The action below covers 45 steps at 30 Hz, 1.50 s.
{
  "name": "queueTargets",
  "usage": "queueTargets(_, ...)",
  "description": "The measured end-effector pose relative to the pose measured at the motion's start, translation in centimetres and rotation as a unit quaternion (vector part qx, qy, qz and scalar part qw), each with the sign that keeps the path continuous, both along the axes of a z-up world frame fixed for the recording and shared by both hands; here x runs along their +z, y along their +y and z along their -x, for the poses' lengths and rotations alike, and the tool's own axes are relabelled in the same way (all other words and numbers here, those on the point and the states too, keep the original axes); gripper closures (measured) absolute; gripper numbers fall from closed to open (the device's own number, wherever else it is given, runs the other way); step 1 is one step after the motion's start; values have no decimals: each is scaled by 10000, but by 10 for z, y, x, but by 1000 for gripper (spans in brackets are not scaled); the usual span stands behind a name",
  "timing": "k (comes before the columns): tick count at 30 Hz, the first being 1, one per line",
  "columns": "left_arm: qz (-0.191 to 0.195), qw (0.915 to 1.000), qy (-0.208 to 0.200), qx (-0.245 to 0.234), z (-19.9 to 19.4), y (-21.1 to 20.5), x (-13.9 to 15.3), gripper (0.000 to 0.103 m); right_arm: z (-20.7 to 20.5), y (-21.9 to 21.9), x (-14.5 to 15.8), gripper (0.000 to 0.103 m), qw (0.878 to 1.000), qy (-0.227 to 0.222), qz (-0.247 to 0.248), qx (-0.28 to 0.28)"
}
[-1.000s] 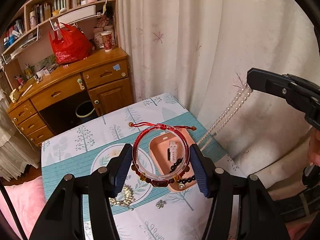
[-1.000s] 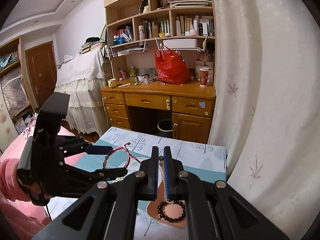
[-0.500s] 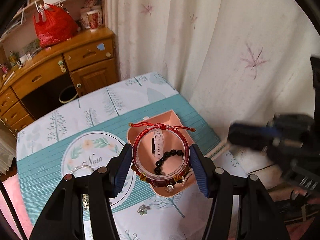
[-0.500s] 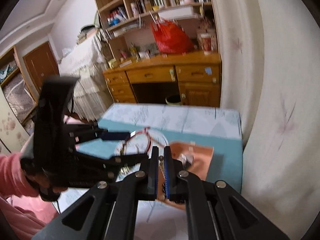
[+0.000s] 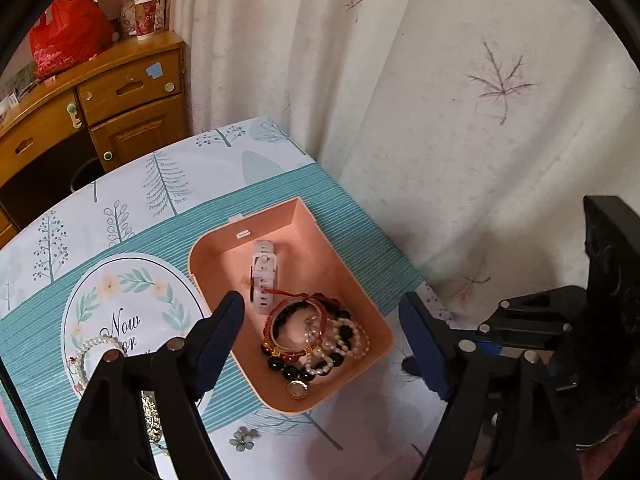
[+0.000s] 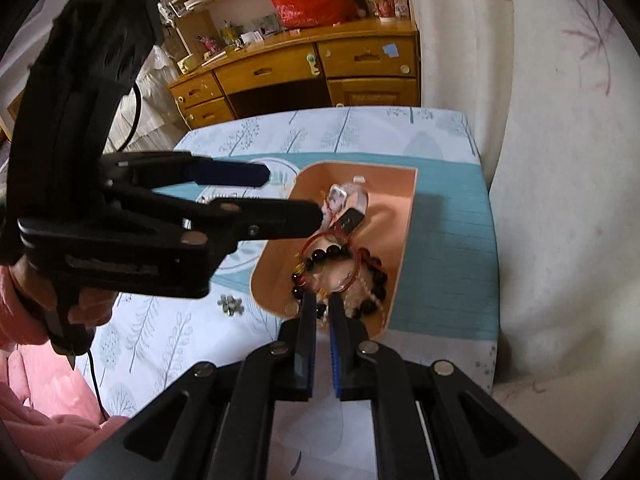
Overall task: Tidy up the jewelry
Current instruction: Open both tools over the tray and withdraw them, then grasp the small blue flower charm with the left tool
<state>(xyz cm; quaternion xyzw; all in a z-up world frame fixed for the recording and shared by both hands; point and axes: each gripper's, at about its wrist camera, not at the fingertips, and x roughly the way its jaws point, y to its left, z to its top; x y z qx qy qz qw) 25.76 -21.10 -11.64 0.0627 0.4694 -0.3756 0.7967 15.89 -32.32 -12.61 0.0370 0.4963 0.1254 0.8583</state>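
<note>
My left gripper [image 5: 320, 344] hangs over the pink tray [image 5: 352, 280] with its jaws spread wide and nothing between them; the left finger sits over the tray's near-left wall, the right finger past its right edge. From my right wrist view the same gripper [image 6: 294, 194] reaches in from the left, above the tray's far half.

My right gripper [image 6: 322, 312] has its jaws nearly closed, only a narrow slit between the blue pads. The tips sit at the near rim of the tray [image 6: 404, 240], right against the bead pile. I cannot tell if anything is pinched in that slit.

Tray contents: a white watch [image 5: 263, 270] lying lengthwise at the far end; nearer, a heap with the red cord bracelet [image 5: 294, 322] on top, a dark bead bracelet [image 5: 338, 314], a pearl strand [image 5: 340, 342] and a small ring-shaped pendant [image 5: 297, 389] at the near end.

The tray stands on the table [image 5: 160, 208], on a teal and white tree-print cloth, near the table's right edge by the curtain [image 5: 440, 100]. Left of the tray, on the cloth's round printed emblem, lie a pearl bracelet [image 5: 86, 354] and a gold chain piece [image 5: 151, 420], partly behind my left finger. A small flower ornament [image 5: 243, 438] lies on the cloth in front of the tray.
</note>
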Motion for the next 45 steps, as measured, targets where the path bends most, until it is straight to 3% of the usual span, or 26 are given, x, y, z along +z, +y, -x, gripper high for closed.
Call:
queueTargets(5,-135,9998,-52,128,4,10,2,25,5,3,0,58,10000,28,-46,-58)
queueTargets(12,-404,9972,234,588,13,41,-14,25,7,14,-8,44,9995,295,-122,-26)
queueTargets(21,-1040,9849,776,1149,43,108,-51,25,21,56,-47,41,9870,1471,-636,111)
queueTargets(24,-1202,9789,931,1363,51,136,-63,25,21,78,-63,41,9801,1883,-556,299)
queueTargets(32,-1473,9660,1034,1855,59,199,-88,28,9,108,-89,41,9702,2361,-528,105)
queueTargets(37,-1464,9694,626,1866,55,220,-90,45,2,113,-94,41,9698,2369,-435,-379)
queueTargets(42,-1326,9785,54,1582,48,229,-92,59,-8,123,-83,41,9790,1783,-65,-985)
queueTargets(45,-1208,9826,-179,1400,41,228,-94,62,-9,126,-78,42,9806,1425,128,-1341)
